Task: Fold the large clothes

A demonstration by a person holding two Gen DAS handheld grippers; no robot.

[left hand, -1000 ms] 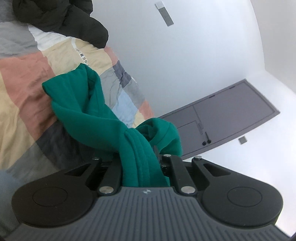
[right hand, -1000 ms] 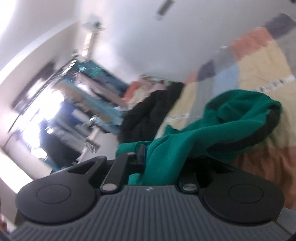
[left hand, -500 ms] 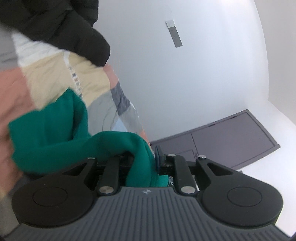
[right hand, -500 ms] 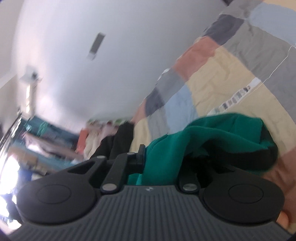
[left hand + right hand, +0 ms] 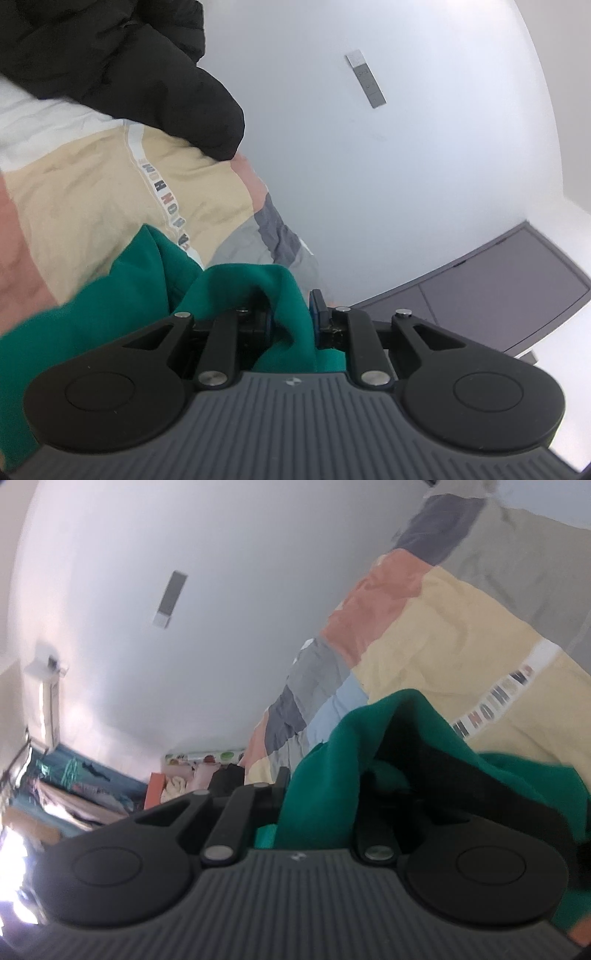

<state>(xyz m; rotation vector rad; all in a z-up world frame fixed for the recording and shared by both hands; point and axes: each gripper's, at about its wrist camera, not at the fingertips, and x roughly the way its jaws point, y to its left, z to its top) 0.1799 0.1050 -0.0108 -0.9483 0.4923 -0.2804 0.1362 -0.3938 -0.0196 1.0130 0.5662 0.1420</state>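
Observation:
A green sweatshirt (image 5: 110,310) lies bunched over a patchwork quilt (image 5: 92,192) on a bed. My left gripper (image 5: 290,317) is shut on a fold of the green sweatshirt, which drapes off to the left. My right gripper (image 5: 321,805) is shut on another part of the green sweatshirt (image 5: 498,775), which hangs to the right and hides the right finger. Both views are tilted towards the white wall.
A black jacket (image 5: 122,62) lies on the quilt at the upper left of the left wrist view. A grey cabinet (image 5: 498,291) stands against the wall. The right wrist view shows the quilt (image 5: 443,635) and a cluttered room corner (image 5: 74,794) beyond the bed.
Both grippers have swung upwards and closer to the quilt, still holding the sweatshirt. The cloth between them has gone from stretched out to bunched close to the fingers.

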